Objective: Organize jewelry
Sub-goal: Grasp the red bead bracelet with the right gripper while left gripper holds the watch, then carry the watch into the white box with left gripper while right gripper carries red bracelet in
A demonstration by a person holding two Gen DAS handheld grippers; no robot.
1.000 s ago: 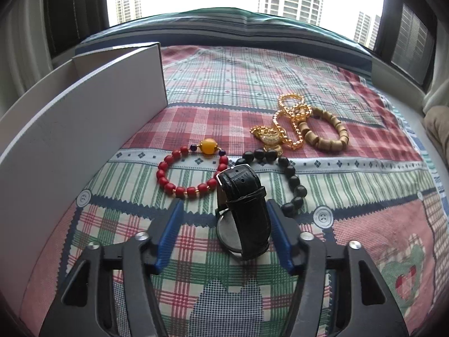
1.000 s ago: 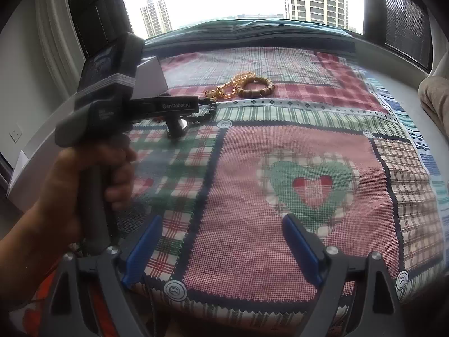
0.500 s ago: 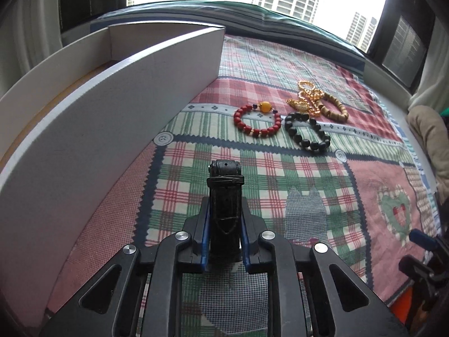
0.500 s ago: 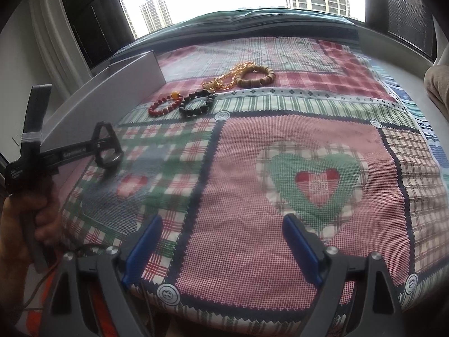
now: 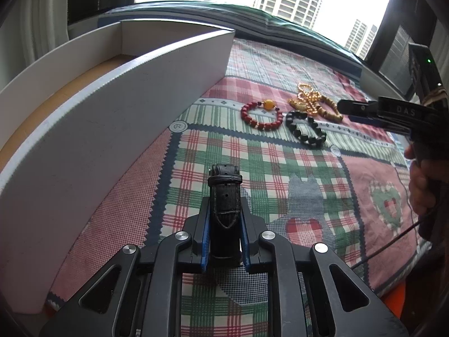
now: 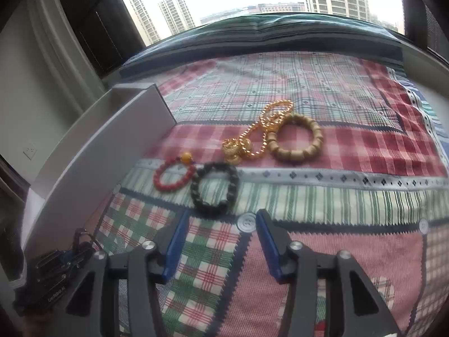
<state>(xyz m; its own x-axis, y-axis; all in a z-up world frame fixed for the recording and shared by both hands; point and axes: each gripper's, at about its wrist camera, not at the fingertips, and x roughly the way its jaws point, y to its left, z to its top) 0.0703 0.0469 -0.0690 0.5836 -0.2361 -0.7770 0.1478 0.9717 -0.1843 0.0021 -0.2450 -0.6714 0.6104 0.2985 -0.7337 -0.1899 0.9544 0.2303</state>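
Black leather watch (image 5: 225, 196) clamped in left gripper (image 5: 224, 241), strap poking past jaws; may slip. Right gripper (image 6: 217, 241) part-open, just been narrowing, empty; black bracelet (image 6: 214, 188) just ahead, may snag red bracelet (image 6: 174, 175).

Black watch (image 5: 225, 205) upright, clamped in left tool; red (image 6: 174, 174), black (image 6: 214, 187), wood bracelets (image 6: 297, 138), gold chain (image 6: 252, 137) on quilt.

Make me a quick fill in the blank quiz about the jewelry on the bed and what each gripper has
1. The left gripper is shut on a black ____.
2. The bracelet with one big amber bead has beads of ____ colour.
3. Between the right gripper's blue pads there is ____.
4. The gold chain lies touching the ____ bracelet.

Missing words: watch; red; nothing; wooden
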